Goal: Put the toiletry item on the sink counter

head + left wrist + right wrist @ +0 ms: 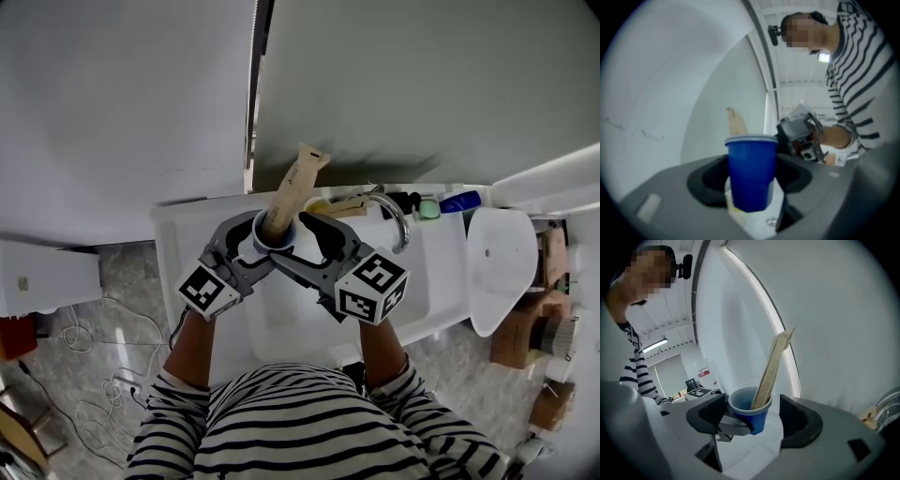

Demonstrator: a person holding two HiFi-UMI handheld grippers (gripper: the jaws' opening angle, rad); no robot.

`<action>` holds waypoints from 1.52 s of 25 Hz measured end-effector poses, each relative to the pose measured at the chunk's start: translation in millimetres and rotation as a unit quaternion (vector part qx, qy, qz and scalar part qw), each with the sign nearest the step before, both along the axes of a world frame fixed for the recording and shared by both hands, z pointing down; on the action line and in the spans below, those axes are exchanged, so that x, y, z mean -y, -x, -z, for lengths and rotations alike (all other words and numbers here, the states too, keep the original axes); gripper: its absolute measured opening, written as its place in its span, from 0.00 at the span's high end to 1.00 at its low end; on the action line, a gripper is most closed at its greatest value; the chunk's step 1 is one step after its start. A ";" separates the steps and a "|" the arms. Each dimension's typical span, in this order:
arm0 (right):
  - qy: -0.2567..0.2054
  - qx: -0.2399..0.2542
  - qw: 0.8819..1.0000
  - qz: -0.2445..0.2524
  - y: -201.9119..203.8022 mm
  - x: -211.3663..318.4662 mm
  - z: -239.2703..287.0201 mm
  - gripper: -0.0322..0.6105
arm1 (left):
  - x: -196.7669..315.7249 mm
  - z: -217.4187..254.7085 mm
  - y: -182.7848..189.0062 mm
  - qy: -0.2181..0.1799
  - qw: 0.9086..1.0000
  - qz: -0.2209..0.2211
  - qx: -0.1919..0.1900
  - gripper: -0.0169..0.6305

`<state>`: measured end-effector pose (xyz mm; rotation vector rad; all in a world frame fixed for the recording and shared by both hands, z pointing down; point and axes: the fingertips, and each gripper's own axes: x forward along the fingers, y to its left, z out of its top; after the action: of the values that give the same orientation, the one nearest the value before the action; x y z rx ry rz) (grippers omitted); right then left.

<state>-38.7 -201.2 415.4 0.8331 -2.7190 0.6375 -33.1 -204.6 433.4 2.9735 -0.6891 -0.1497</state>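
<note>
Right gripper [752, 414], fingers spread, faces a tan flat tube [771, 371] leaning toward 1 o'clock. Left gripper [750, 187] fingers clamp its blue plastic cup [752, 164].

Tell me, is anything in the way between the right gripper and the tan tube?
Nothing visible. The right gripper is open and faces the tan tube, whose top rises free above the blue cup.
</note>
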 end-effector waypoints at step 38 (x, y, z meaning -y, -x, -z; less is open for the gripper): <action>-0.013 -0.055 0.998 0.011 20.4 16.6 -21.3 0.45 | -2.0 -17.7 8.6 -0.006 0.999 0.001 0.033 0.49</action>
<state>-59.1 -217.8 436.6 0.8169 -2.6387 0.5367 -41.6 -202.6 451.1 3.0010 -0.7009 -0.0549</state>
